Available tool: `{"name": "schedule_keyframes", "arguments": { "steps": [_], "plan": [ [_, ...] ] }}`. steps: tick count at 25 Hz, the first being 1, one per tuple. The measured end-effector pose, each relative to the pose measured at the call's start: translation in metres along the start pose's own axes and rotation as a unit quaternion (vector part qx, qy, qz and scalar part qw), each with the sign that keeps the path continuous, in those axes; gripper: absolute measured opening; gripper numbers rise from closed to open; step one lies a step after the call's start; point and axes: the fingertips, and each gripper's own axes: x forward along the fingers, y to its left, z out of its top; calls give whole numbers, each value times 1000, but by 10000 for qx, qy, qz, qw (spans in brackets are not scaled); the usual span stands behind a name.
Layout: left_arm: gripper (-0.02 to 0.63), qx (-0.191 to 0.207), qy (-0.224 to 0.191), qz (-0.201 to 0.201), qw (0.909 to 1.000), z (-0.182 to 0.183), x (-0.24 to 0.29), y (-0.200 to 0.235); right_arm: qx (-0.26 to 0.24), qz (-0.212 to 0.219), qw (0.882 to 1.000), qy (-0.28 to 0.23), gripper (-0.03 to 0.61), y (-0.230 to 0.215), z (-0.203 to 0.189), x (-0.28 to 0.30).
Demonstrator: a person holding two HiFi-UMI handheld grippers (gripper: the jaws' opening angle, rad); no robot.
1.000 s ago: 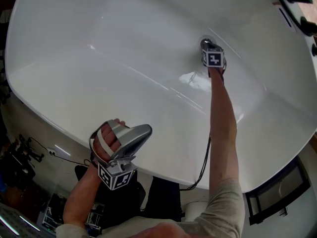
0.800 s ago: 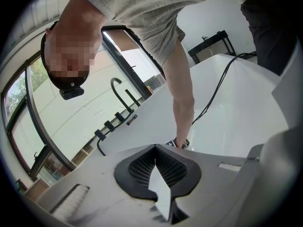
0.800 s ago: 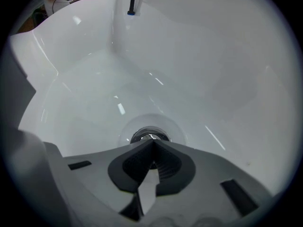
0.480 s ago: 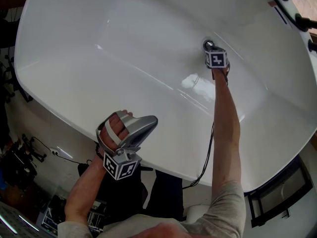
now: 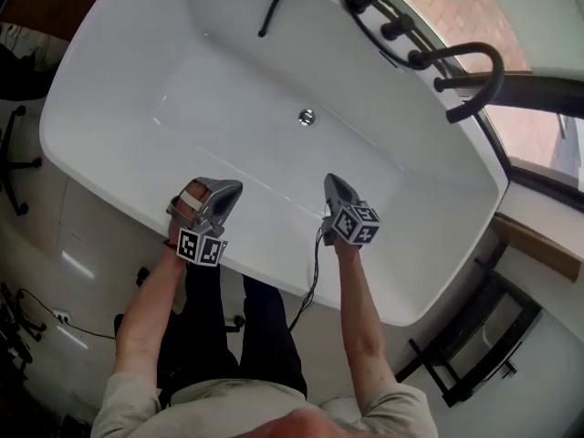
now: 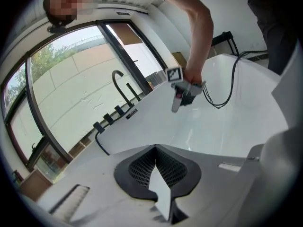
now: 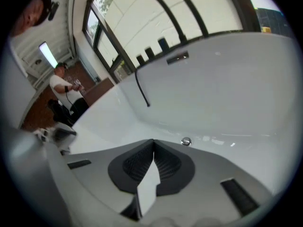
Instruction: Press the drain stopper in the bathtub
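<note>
The round chrome drain stopper (image 5: pixel 307 116) sits in the floor of the white bathtub (image 5: pixel 137 80), far side of the middle; it also shows just past my right jaws as the stopper (image 7: pixel 185 142). My right gripper (image 5: pixel 330 182) hangs over the near part of the tub, well short of the stopper, jaws shut with nothing between them (image 7: pixel 153 142). My left gripper (image 5: pixel 230 190) is held over the near rim, also shut and empty (image 6: pixel 154 147). The left gripper view shows the right gripper (image 6: pixel 182 96) above the tub.
Black tap handles (image 5: pixel 394 27), a curved black spout (image 5: pixel 474 57) and a black shower hose (image 5: pixel 278 5) line the far rim. A cable (image 5: pixel 313 286) hangs from the right gripper. A dark rack (image 5: pixel 474 354) stands at the right. A person (image 7: pixel 64 86) stands beyond the tub.
The right gripper has pulled back from the drain stopper toward the near rim. The head view has risen, so the whole tub and the taps now show. The left gripper stays by the near rim.
</note>
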Motion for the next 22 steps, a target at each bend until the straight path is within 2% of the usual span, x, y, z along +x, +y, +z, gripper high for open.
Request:
{"name": "schedule_keyframes", "arguments": {
  "steps": [3, 5, 6, 8, 10, 12, 14, 15, 16, 22],
  "plan": [
    [2, -635, -48, 33, 9980, 3, 2, 18, -63, 187, 9981, -584, 0, 51, 58, -113],
    [2, -1161, -230, 395, 9922, 23, -16, 59, -449, 311, 9927, -1071, 0, 87, 103, -182],
    [2, -1462, -384, 634, 9865, 38, -35, 83, -651, 351, 9886, -1308, 0, 104, 123, -215],
    [2, -2155, -806, 1036, 9676, 78, -84, 127, -947, 368, 9803, -1695, 0, 138, 154, -278],
    [2, -2836, -1318, 1268, 9413, 125, -139, 163, -1106, 408, 9711, -2074, 0, 171, 178, -335],
    [2, -3440, -1766, 1329, 9126, 165, -191, 190, -1153, 505, 9603, -2489, 0, 207, 198, -384],
    [2, -3870, -2175, 1309, 8865, 201, -235, 209, -1209, 639, 9487, -2851, 0, 242, 214, -426],
    [2, -4007, -2364, 1279, 8759, 221, -253, 216, -1254, 726, 9420, -3026, 0, 258, 221, -446],
    [2, -4063, -2538, 1226, 8692, 240, -269, 222, -1303, 825, 9344, -3212, 0, 275, 226, -464],
    [2, -3564, -3572, 745, 8601, 355, -340, 267, -1609, 1489, 8779, -4258, 0, 353, 247, -551]
  ]
}}
